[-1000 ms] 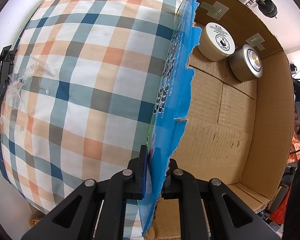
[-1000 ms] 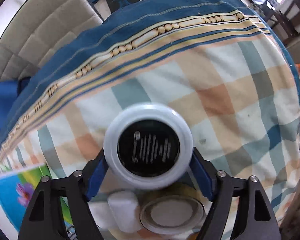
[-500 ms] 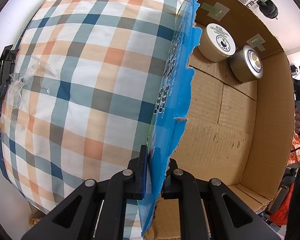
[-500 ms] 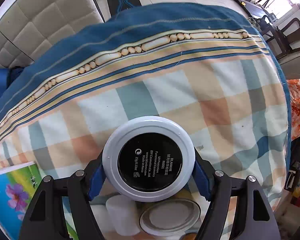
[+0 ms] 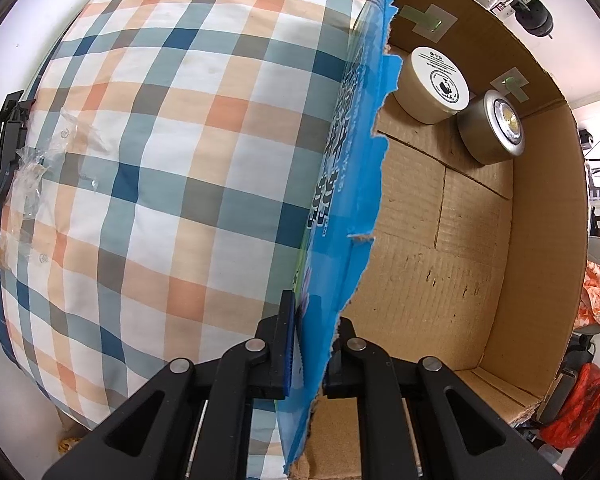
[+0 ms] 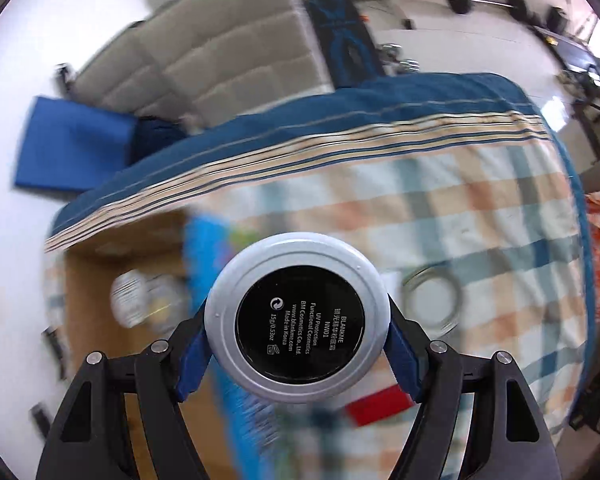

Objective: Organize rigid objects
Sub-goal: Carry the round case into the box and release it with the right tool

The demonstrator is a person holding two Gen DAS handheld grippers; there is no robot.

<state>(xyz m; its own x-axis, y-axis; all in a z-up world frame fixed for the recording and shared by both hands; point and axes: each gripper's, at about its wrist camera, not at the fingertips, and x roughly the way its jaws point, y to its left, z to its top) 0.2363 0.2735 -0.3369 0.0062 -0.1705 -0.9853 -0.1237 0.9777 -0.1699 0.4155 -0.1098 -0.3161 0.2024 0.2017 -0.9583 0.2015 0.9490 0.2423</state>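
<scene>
The compact (image 6: 298, 314), stiff, light and probably slick, is sitting clamped by its rim in the right gripper (image 6: 298, 344), now swinging over toward the box (image 5: 460, 280) instead of the bedspread (image 5: 160, 160). The left gripper (image 5: 312, 344) is pinching the box wall unchanged.

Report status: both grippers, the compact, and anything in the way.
Left gripper clamped on box wall. Right gripper holds round compact. Two tins in box's far corner; rest of floor bare.
</scene>
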